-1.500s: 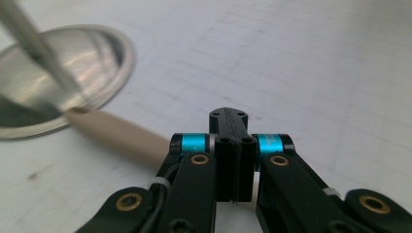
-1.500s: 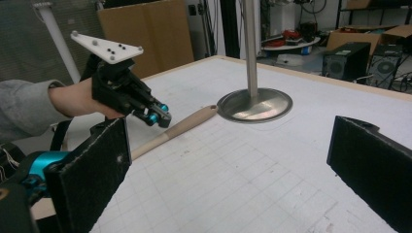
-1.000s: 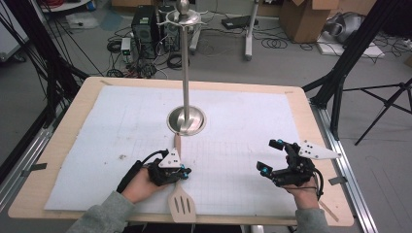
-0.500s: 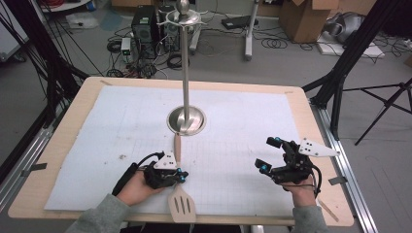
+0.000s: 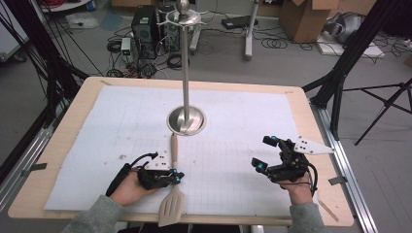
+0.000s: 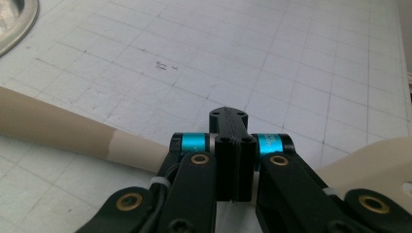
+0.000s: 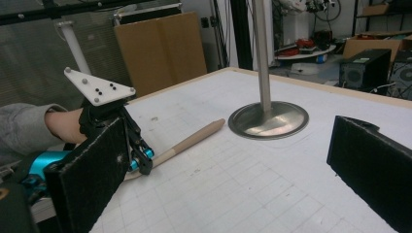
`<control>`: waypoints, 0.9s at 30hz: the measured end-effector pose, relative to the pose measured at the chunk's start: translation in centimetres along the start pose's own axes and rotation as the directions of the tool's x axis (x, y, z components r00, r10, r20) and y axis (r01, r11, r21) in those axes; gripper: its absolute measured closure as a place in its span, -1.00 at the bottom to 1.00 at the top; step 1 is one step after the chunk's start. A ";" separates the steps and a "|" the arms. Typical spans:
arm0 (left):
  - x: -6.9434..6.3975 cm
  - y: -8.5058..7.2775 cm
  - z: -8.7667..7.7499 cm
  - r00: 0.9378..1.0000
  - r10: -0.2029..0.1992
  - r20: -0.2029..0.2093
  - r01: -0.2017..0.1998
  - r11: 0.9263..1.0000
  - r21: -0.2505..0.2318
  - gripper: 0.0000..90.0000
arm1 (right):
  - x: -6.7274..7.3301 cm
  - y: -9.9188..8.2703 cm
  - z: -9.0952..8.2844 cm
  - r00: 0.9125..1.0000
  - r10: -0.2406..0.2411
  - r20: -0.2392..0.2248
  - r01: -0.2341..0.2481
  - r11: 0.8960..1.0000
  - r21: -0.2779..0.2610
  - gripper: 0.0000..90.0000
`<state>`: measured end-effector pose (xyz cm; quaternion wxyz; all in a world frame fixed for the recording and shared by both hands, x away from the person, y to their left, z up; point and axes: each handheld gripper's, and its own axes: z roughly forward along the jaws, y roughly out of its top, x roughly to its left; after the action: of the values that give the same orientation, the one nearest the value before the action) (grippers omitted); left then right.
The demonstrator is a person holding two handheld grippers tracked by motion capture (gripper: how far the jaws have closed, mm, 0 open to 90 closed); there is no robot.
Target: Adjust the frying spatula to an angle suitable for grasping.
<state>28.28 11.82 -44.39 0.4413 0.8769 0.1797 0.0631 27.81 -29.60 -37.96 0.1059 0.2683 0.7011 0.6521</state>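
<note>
Wooden table (image 5: 58, 145), gridded mat (image 5: 243, 121), spatula (image 5: 173, 201), stand (image 5: 186, 119)

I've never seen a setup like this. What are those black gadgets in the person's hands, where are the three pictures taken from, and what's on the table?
A person holds a hand-operated claw in each hand. One camera looks down from above; one more rides on each claw. On the table's white gridded sheet stands a metal stand with a tall pole. A wooden spatula lies in front of it. The left claw is shut on the spatula's handle, near the blade. The right claw is open and holds nothing.
</note>
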 end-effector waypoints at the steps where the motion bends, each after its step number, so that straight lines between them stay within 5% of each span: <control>1: 0.0 0.0 -0.1 1.000 0.006 -0.002 -0.006 1.000 0.005 1.00 | 0.0 0.0 0.0 1.000 0.000 0.000 0.000 1.000 0.000 -0.98; 3: 0.0 0.0 -0.3 1.000 0.016 -0.001 -0.016 1.000 0.013 1.00 | 0.0 0.0 0.0 1.000 0.002 0.001 -0.002 1.000 -0.001 -0.98; 7: -0.4 0.0 -0.7 0.994 0.110 -0.023 -0.109 0.992 0.057 1.00 | 0.0 0.0 0.0 1.000 0.000 0.001 0.000 1.000 0.000 -0.98; 19: 0.5 -1.6 -2.9 0.999 0.031 0.028 -0.033 0.999 0.044 1.00 | 0.0 -0.1 0.3 1.000 -0.024 0.003 0.024 1.000 0.019 -0.98; 27: 0.8 -2.7 -4.4 0.999 0.015 0.033 -0.016 0.999 0.045 1.00 | 0.2 -0.1 0.4 0.999 -0.043 -0.012 0.043 0.998 0.035 -0.98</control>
<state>27.17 16.86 -43.94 0.4237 0.8890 0.1669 0.0481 27.83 -29.22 -38.07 0.1113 0.2514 0.7185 0.6389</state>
